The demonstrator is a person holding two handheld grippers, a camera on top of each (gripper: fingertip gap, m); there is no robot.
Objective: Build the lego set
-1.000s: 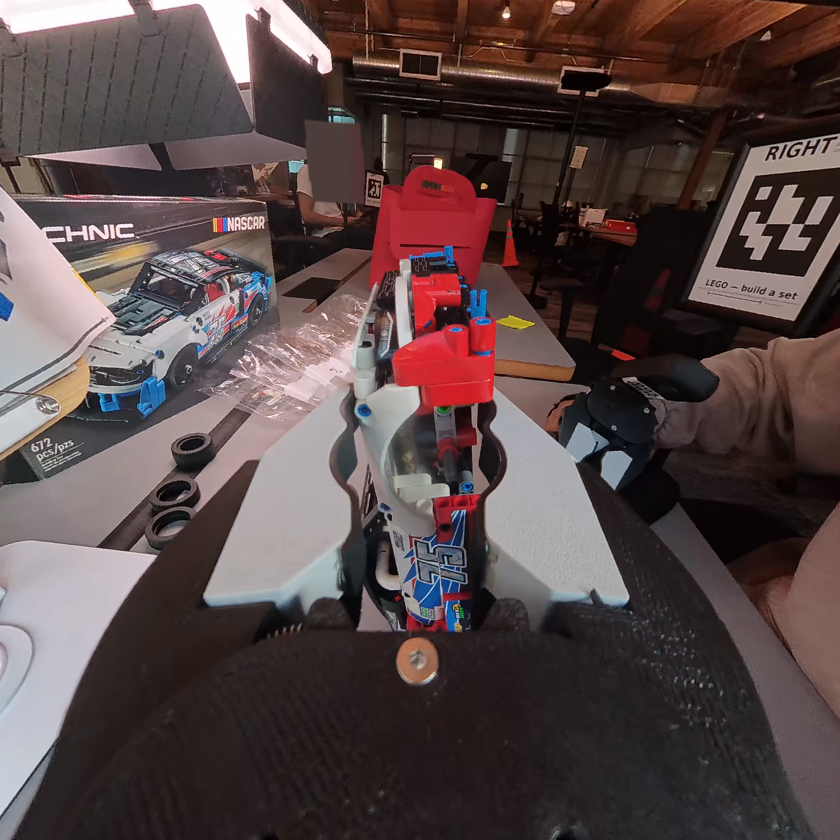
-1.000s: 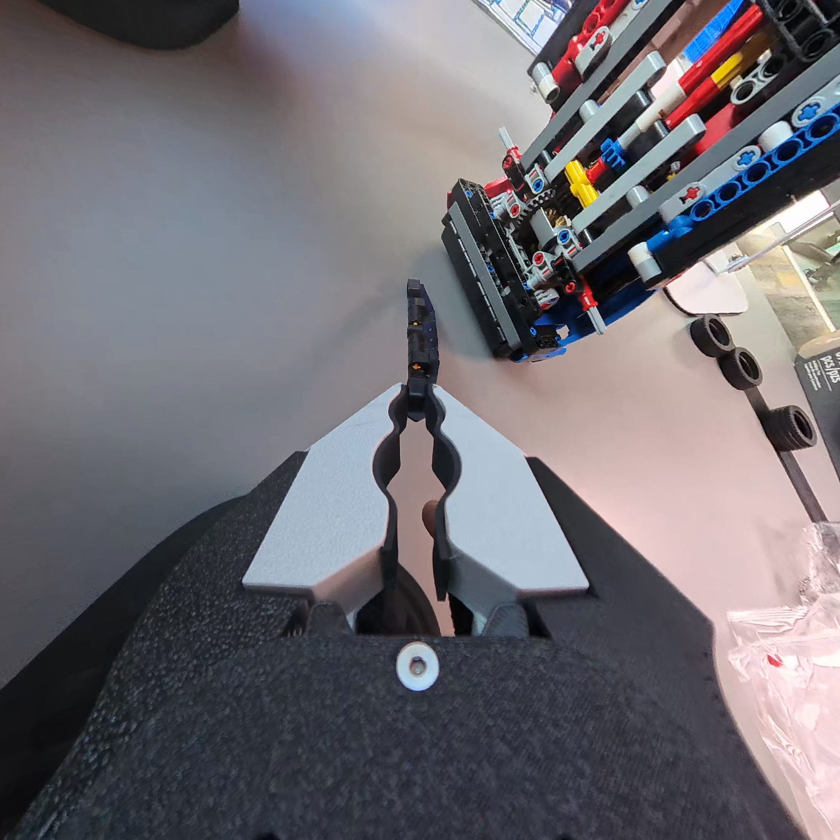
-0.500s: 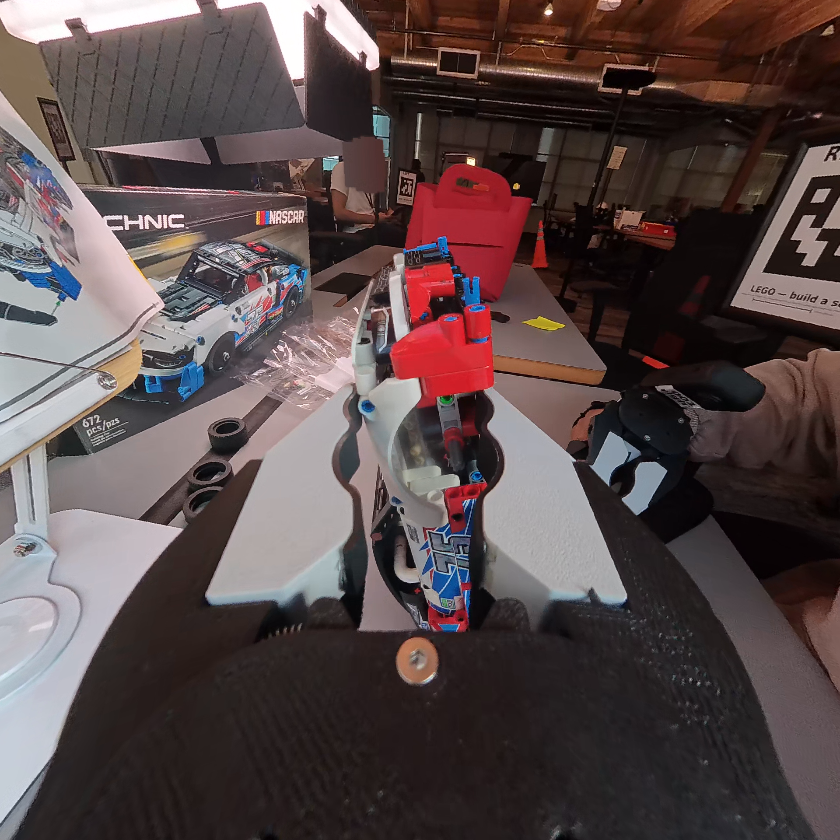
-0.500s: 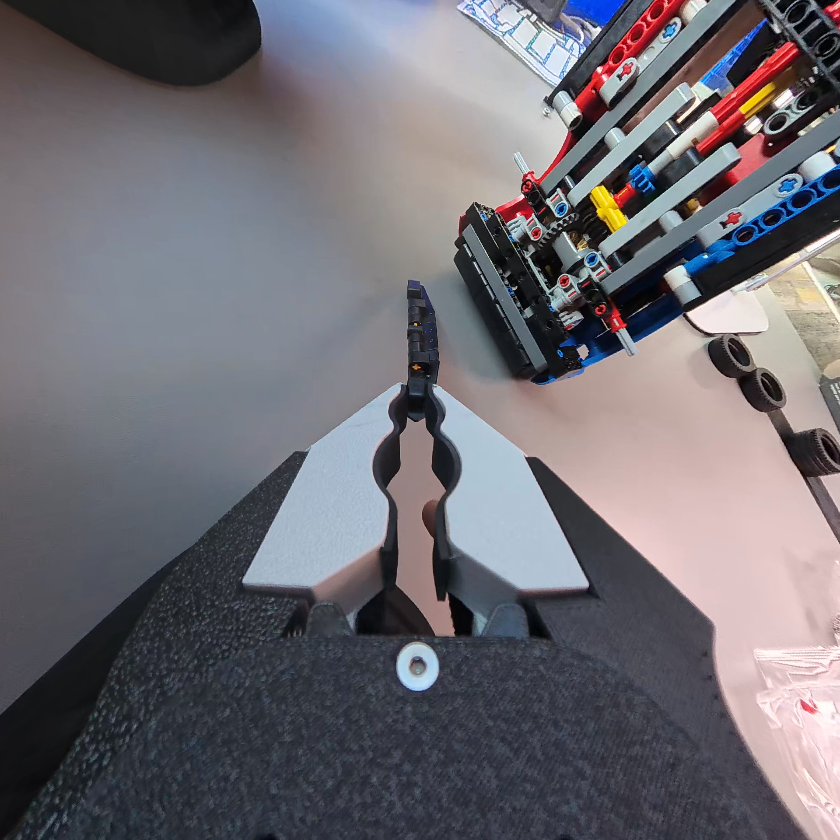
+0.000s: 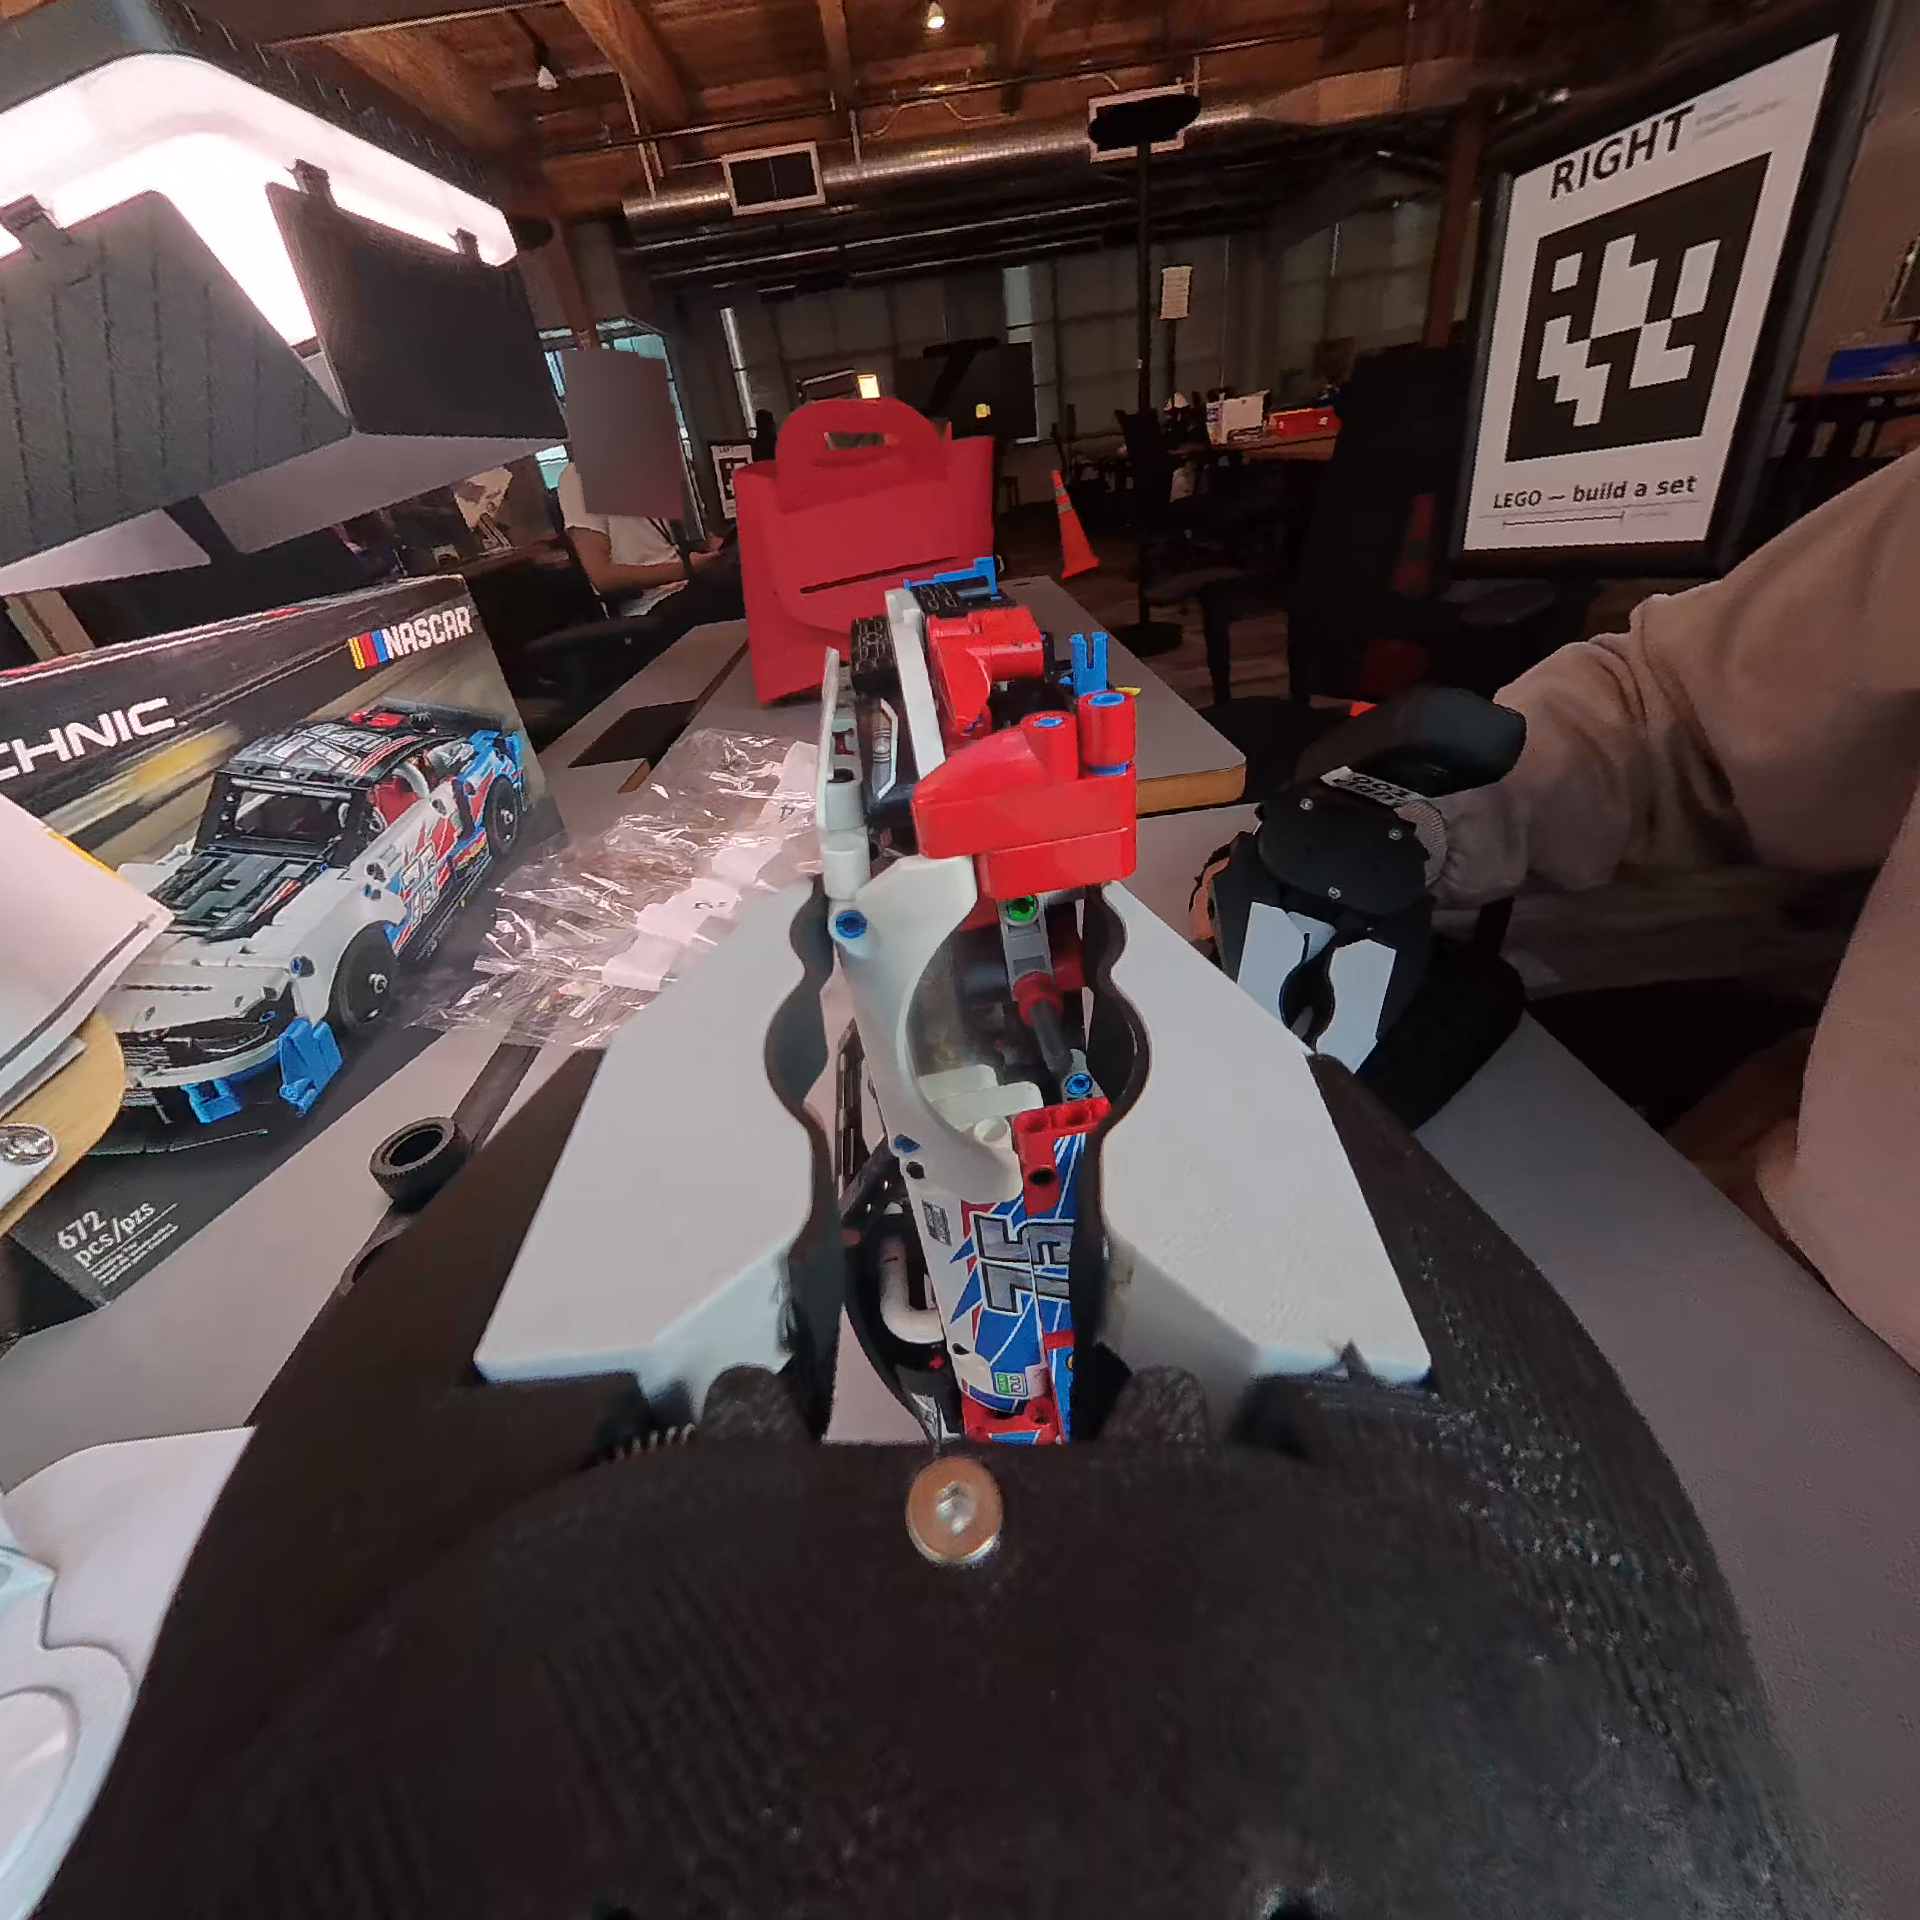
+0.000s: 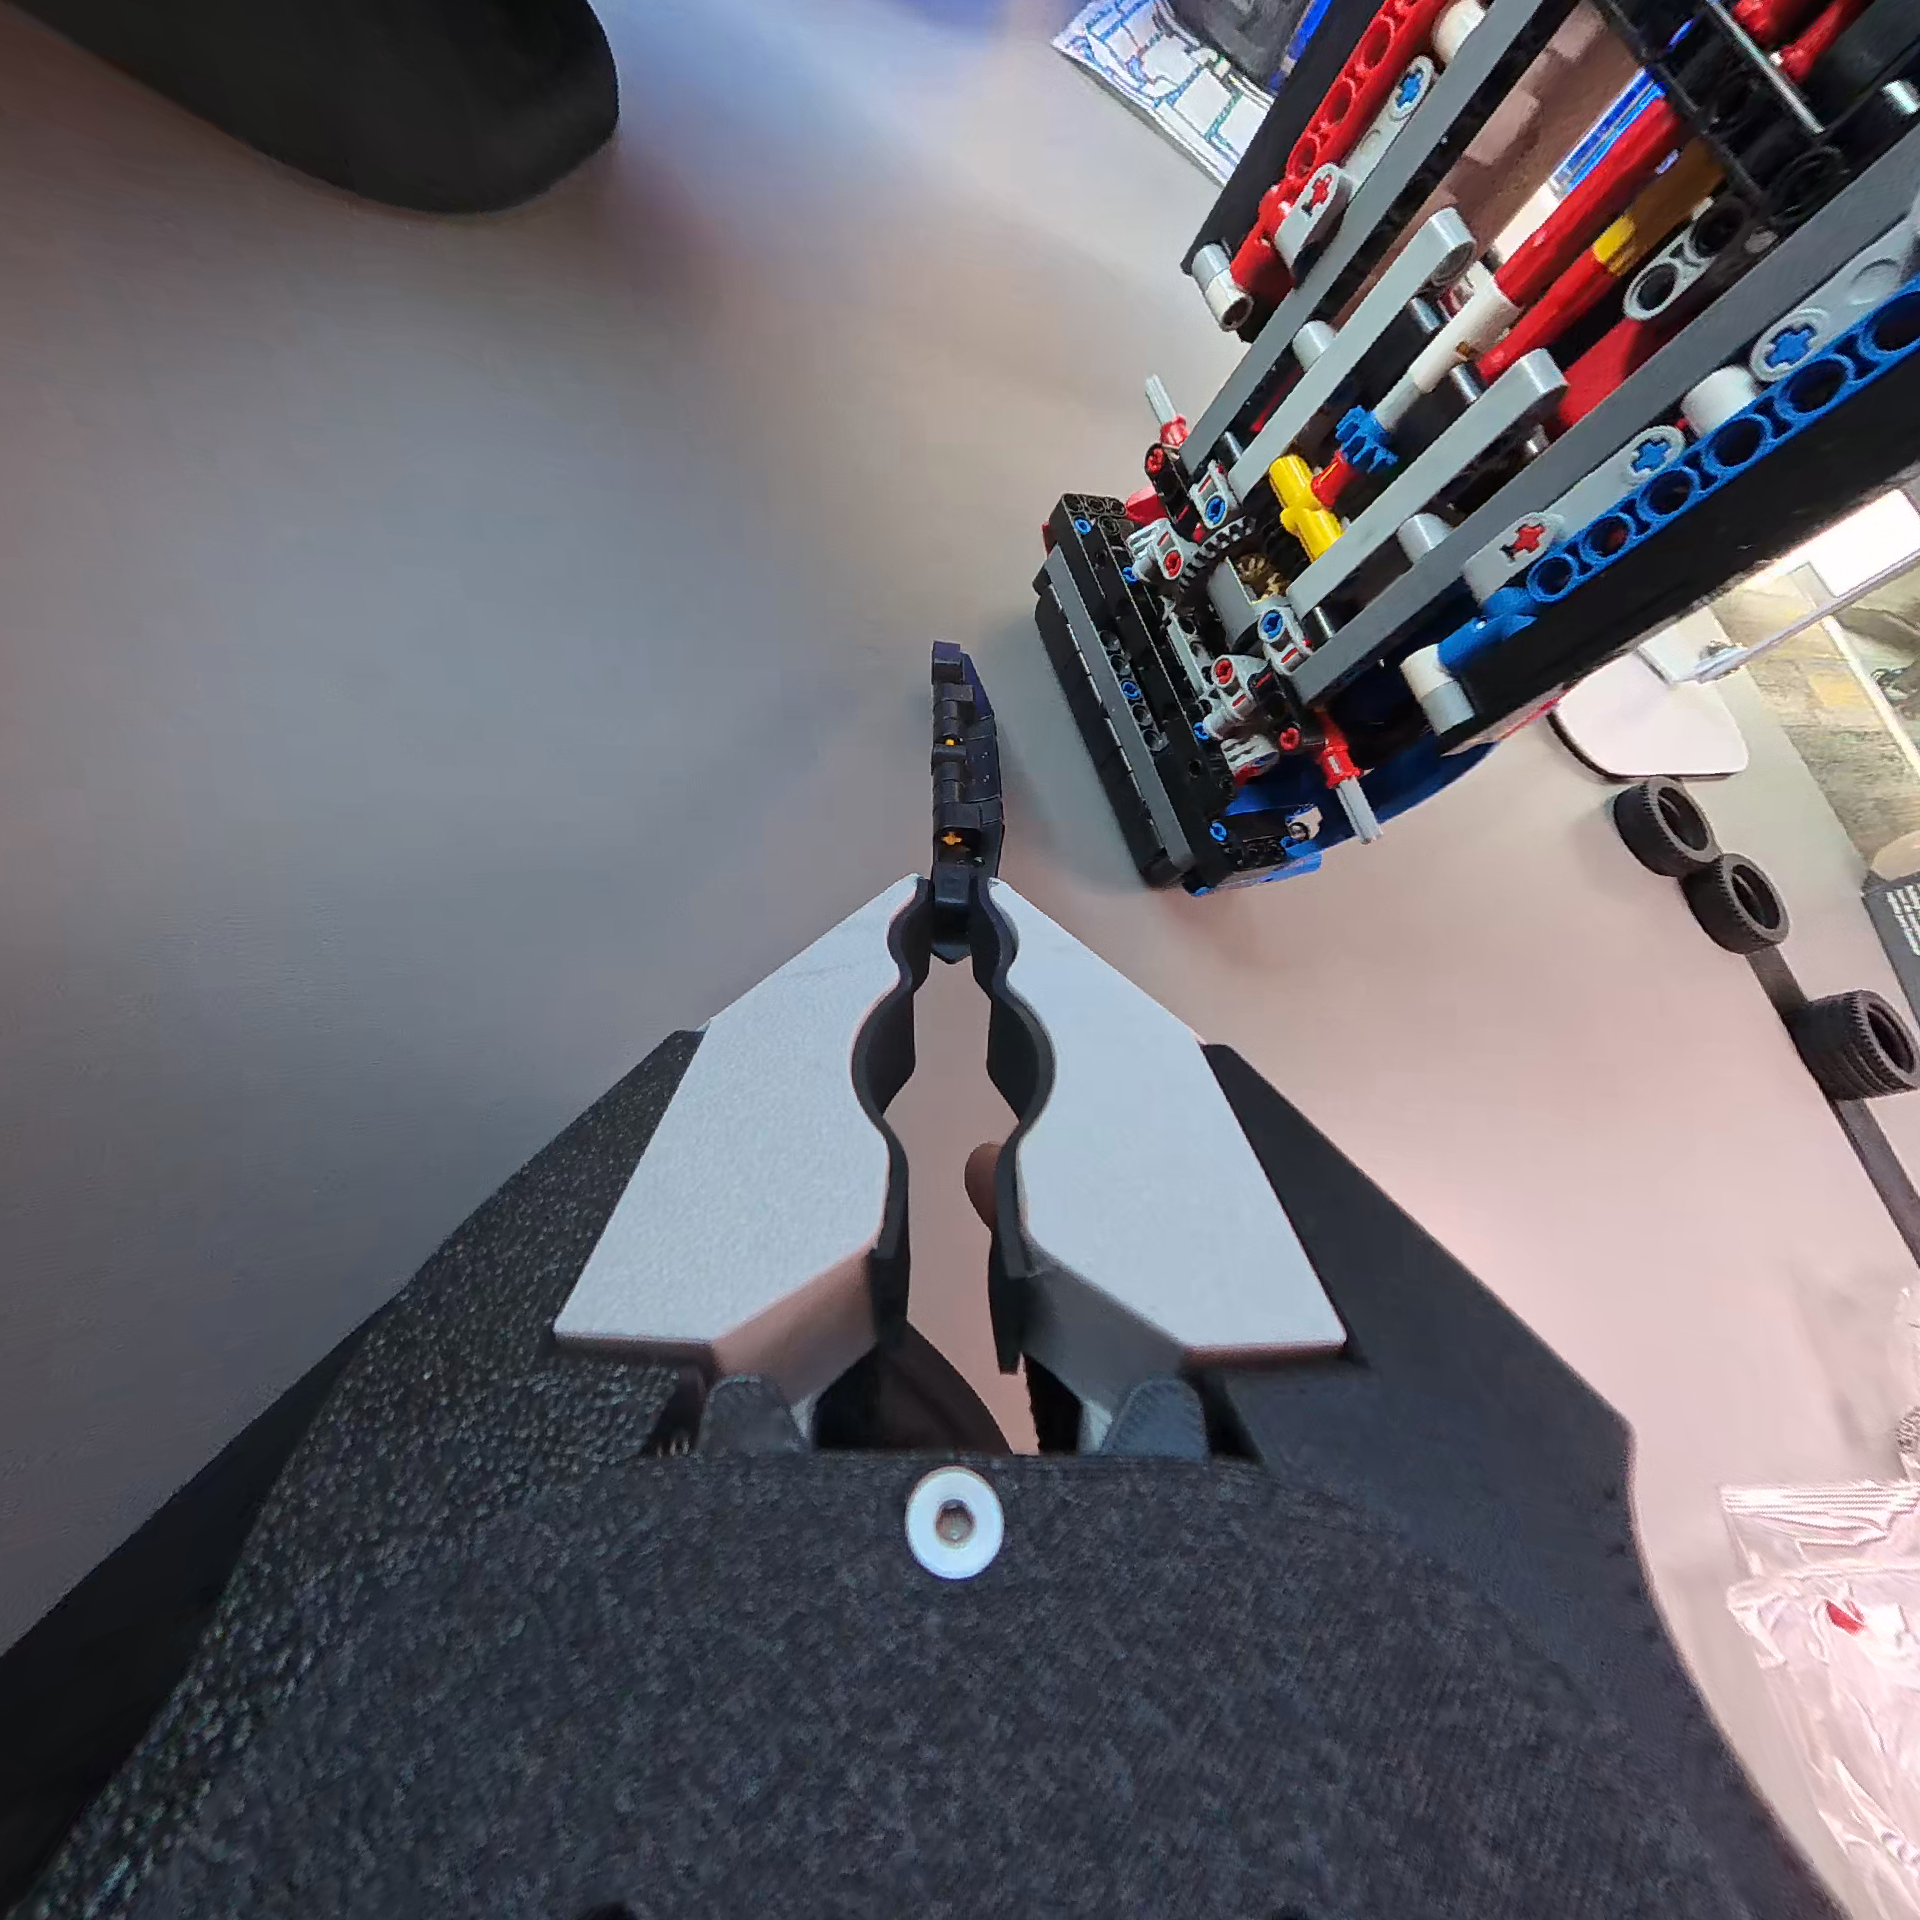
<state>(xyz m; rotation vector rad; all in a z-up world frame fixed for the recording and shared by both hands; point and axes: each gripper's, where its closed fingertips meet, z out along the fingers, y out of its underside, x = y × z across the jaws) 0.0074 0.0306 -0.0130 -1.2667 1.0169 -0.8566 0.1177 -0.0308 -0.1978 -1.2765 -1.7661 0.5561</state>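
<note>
The left gripper (image 5: 956, 1049) is closed on the partly built red, white and blue brick car (image 5: 971, 935), which stands on edge between its two white fingers (image 5: 665, 1174); the white wheel-arch panel and the numbered sticker panel sit inside the grip, and the red body blocks project beyond the fingertips. In the right wrist view the same car (image 6: 1455, 499) shows its underside of grey, red and blue beams, ahead and to the right of the right gripper's fingers, its lower end at or very near the grey table (image 6: 416, 623). The right gripper (image 6: 951, 904) has its grey fingers (image 6: 769, 1132) drawn narrow, pinching at their tips one end of a small black brick assembly with an orange pin (image 6: 961, 769); the rest of the piece extends straight forward past the fingertips, just beside the car's black end but not touching it. Three loose black rubber tyres (image 6: 1745, 904) lie in a row to the right of the right fingers, well clear of them. Clear plastic parts bags (image 5: 644, 883) lie left of and beyond the left fingers, with the printed set box bearing a car picture (image 5: 260, 883) further left. A red carrier bag (image 5: 852, 540) stands on the table beyond the fingertips. The right gripper (image 5: 1320, 935) and a person's beige sleeve (image 5: 1714, 748) appear to the right of the left fingers.
</note>
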